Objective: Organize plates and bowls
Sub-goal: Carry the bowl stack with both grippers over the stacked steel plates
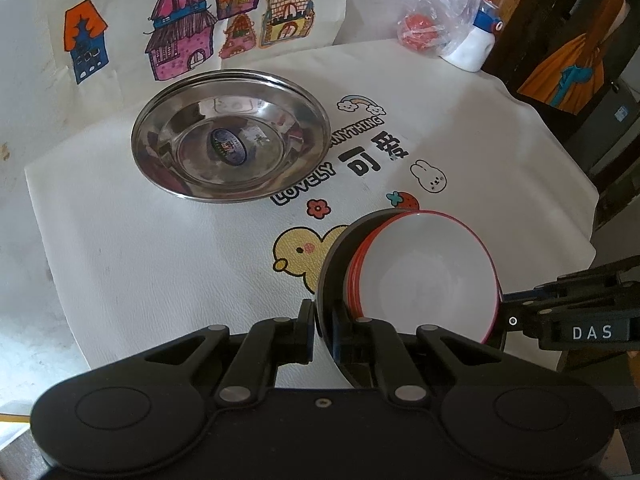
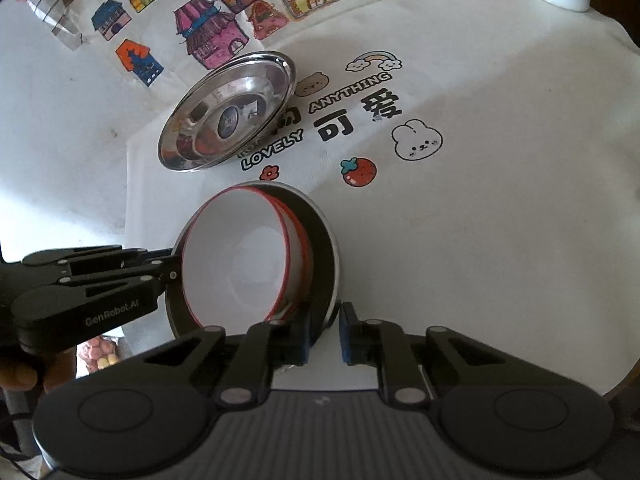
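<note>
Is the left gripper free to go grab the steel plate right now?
Probably not: the left gripper is shut on the black dish holding the white bowl. The path to the steel plate looks clear.

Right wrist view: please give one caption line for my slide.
Both grippers grip a black-rimmed bowl holding red-rimmed white bowls, near a steel dish.

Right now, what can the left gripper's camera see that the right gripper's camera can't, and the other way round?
Only the left wrist view shows the yellow duck print, a blue-capped white bottle and an orange-and-teal painting. Only the right wrist view shows the bear print and a hand at the lower left. Both show the steel dish, the stacked red-rimmed white bowls in a dark bowl, and each other's gripper: right gripper, left gripper.
</note>
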`<move>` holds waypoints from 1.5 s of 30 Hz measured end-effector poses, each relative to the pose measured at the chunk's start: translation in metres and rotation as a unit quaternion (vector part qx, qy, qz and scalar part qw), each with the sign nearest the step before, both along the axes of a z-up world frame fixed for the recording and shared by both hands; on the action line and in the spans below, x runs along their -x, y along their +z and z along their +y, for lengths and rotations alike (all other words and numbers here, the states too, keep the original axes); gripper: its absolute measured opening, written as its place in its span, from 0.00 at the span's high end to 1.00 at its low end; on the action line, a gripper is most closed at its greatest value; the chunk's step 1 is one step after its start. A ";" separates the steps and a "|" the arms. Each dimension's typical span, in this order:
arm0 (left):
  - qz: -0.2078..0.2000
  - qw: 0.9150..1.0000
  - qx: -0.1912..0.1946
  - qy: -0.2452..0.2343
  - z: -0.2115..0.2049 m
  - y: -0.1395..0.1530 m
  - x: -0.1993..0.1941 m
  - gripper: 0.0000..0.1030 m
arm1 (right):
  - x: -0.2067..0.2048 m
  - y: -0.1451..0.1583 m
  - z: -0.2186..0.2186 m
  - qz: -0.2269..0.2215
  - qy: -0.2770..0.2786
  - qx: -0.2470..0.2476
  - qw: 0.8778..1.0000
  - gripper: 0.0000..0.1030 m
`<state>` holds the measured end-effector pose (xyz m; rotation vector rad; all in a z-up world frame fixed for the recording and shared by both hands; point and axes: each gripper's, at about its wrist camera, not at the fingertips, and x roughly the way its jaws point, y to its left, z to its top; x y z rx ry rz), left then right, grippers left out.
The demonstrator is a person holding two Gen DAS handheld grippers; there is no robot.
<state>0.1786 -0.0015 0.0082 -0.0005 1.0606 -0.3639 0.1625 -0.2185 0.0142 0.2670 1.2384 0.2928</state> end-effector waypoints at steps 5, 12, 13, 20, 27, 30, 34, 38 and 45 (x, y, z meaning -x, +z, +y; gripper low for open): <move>0.004 1.000 -0.001 0.002 -0.002 0.001 0.002 0.93 | 0.000 -0.004 -0.011 0.021 -0.025 -0.035 0.999 0.85; -0.006 1.000 0.000 -0.002 -0.011 0.004 0.005 0.93 | 0.008 -0.003 -0.013 0.029 -0.028 -0.029 0.999 0.85; -0.009 1.000 -0.001 -0.003 -0.013 0.005 0.006 0.93 | 0.010 -0.003 -0.015 0.031 -0.031 -0.031 0.999 0.85; -0.021 1.000 0.001 -0.015 -0.024 0.007 0.007 0.93 | 0.014 -0.002 -0.022 0.035 -0.037 -0.028 0.998 0.85; -0.021 1.000 0.011 -0.009 -0.020 0.006 0.002 0.94 | 0.010 -0.003 -0.023 0.031 -0.036 -0.027 0.998 0.85; -0.026 1.000 0.013 -0.005 -0.018 0.009 -0.001 0.94 | 0.007 -0.002 -0.020 0.026 -0.034 -0.030 0.999 0.85; -0.036 0.999 0.019 -0.001 -0.015 0.014 -0.005 0.94 | 0.001 0.004 -0.020 0.018 -0.032 -0.031 0.999 0.85; -0.046 0.999 0.022 0.005 -0.011 0.022 -0.014 0.94 | -0.010 0.013 -0.019 0.005 -0.027 -0.033 0.999 0.84; -0.065 0.997 0.029 0.025 0.001 0.036 -0.038 0.94 | -0.044 0.032 -0.013 -0.020 -0.022 -0.043 0.999 0.84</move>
